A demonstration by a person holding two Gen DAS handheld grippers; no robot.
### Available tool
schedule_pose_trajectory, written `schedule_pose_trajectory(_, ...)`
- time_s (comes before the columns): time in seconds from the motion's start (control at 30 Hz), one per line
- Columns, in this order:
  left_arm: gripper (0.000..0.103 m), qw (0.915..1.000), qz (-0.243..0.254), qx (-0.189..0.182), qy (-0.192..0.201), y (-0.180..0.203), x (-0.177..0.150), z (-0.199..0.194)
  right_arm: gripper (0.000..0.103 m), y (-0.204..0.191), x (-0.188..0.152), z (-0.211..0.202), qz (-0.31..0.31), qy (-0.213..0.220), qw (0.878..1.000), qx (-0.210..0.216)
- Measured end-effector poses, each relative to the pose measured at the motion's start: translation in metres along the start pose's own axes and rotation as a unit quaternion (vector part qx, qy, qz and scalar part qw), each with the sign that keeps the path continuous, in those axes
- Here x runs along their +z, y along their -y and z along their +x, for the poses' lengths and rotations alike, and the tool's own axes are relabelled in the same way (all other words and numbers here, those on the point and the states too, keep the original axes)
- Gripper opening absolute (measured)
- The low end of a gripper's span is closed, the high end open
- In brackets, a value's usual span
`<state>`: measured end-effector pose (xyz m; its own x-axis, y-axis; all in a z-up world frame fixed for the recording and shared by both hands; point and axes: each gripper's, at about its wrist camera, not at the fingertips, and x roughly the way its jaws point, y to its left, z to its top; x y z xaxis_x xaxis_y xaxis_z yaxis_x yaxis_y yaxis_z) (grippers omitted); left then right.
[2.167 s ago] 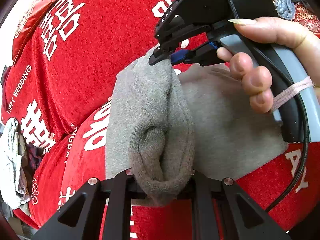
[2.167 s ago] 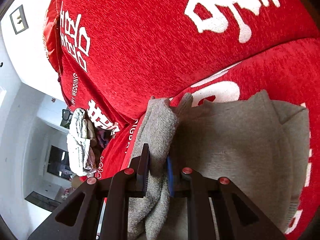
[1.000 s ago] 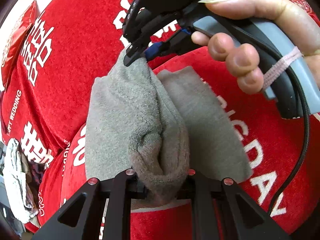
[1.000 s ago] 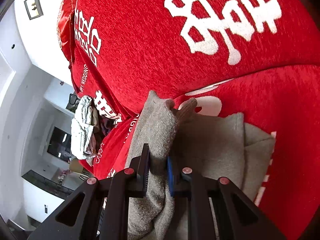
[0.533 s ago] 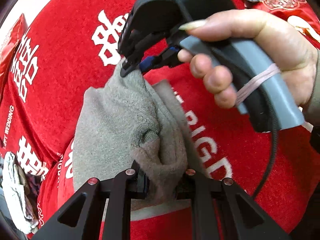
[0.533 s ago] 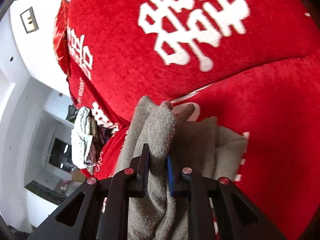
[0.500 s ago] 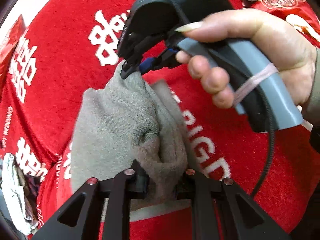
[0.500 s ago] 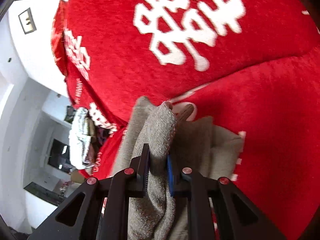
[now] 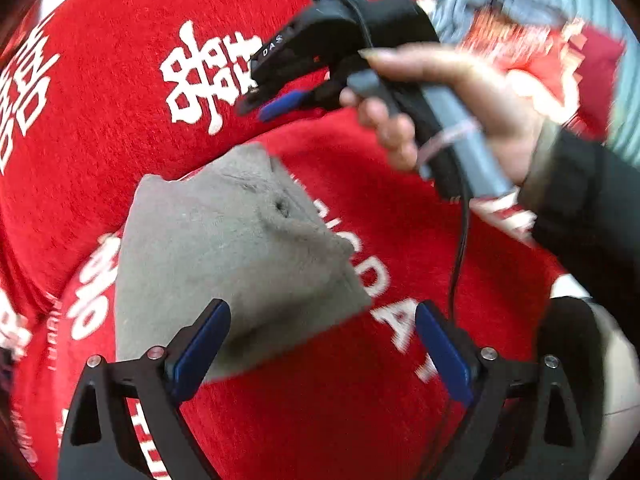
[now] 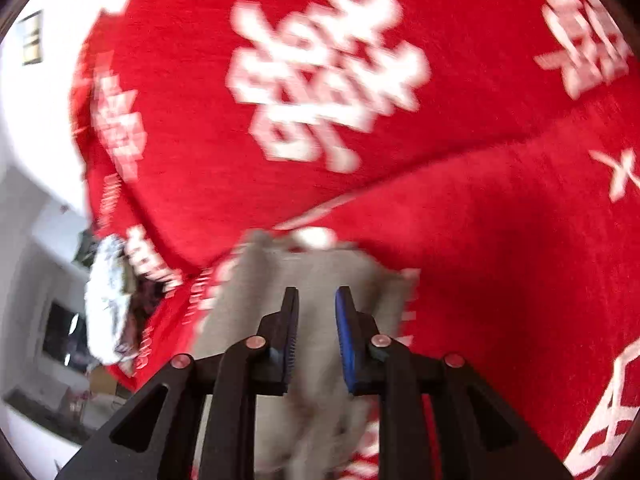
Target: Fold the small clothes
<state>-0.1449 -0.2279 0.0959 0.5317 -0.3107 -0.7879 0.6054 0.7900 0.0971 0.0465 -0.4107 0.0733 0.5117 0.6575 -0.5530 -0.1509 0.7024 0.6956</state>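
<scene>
Red cover (image 9: 360, 420) with big white signs and letters, filling almost all of both views, over soft cushions. White wall and a dim room down the left edge of the right wrist view, with a pale bundle of cloth (image 10: 106, 300) hanging there. Grey cloth (image 9: 224, 264), folded flat, lying on the red cover in the middle left of the left wrist view; same cloth blurry at the bottom middle of the right wrist view, under the fingers. More grey cloth (image 9: 480, 4) far off in the upper right of the left wrist view, too blurry to name. Hand (image 9: 448, 100) with a dark sleeve at the upper right, holding the right gripper (image 9: 260, 108) above the grey cloth and not touching it. Left gripper (image 9: 320, 352) at the bottom, just sprung wide apart, nothing between the blue pads (image 9: 200, 352), the cloth edge only beside the left pad. Right gripper just opening too, spread a little, nothing pinched, cloth showing behind the gap. Fold on this piece looking done, cloth let go and lying neat. Maybe one more fold or a tidy left, then likely the other clothes.
</scene>
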Motion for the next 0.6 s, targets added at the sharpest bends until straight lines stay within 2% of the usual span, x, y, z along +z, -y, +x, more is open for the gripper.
schedule_pose_trajectory(0.03,0.094,0.9998,-0.015,-0.005,0.011,-0.01,-0.002,-0.011,0.062,-0.012,-0.007,0.004,-0.007,-0.011,0.999,0.029)
schedule_pose_trajectory(0.07,0.094,0.9995,-0.029,-0.001,0.015,-0.017,-0.003,-0.017,0.073,-0.021,-0.015,0.013,-0.006,-0.027,0.998,0.063)
schedule_pose_trajectory(0.1,0.094,0.9988,-0.045,0.009,0.015,-0.03,-0.002,-0.02,0.078,-0.023,-0.022,0.021,0.002,-0.039,0.996,0.084)
schedule_pose_trajectory(0.13,0.094,0.9974,-0.067,0.025,0.013,-0.048,0.0,-0.02,0.078,-0.022,-0.027,0.031,0.014,-0.055,0.994,0.09)
schedule_pose_trajectory(0.17,0.094,0.9957,-0.084,0.039,0.01,-0.063,0.002,-0.017,0.078,-0.018,-0.03,0.04,0.023,-0.067,0.995,0.075)
schedule_pose_trajectory(0.2,0.094,0.993,-0.105,0.055,0.003,-0.08,0.004,-0.013,0.075,-0.01,-0.033,0.049,0.03,-0.072,0.996,0.035)
schedule_pose_trajectory(0.23,0.094,0.9895,-0.129,0.065,-0.005,-0.099,0.005,-0.007,0.062,0.003,-0.035,0.054,0.036,-0.066,0.997,-0.018)
schedule_pose_trajectory(0.3,0.094,0.9816,-0.18,0.062,-0.017,-0.134,0.007,0.002,0.045,0.011,-0.037,0.048,0.042,-0.054,0.997,-0.031)
schedule_pose_trajectory(0.37,0.094,0.9724,-0.231,0.031,-0.018,-0.17,0.009,0.012,0.051,0.008,-0.039,0.028,0.047,-0.037,0.998,-0.03)
schedule_pose_trajectory(0.43,0.094,0.9668,-0.255,0.002,-0.021,-0.189,0.013,0.022,0.091,-0.001,-0.046,0.002,0.03,-0.008,0.997,-0.069)
schedule_pose_trajectory(0.5,0.094,0.9645,-0.262,-0.029,-0.022,-0.198,0.017,0.032,0.098,-0.005,-0.052,-0.015,0.022,0.015,0.995,-0.092)
schedule_pose_trajectory(0.53,0.094,0.9636,-0.261,-0.054,-0.024,-0.198,0.022,0.041,0.098,0.0,-0.056,-0.02,0.031,0.008,0.996,-0.088)
schedule_pose_trajectory(0.6,0.094,0.9608,-0.263,-0.081,-0.032,-0.199,0.026,0.053,0.098,0.008,-0.063,-0.017,0.058,-0.008,0.996,-0.072)
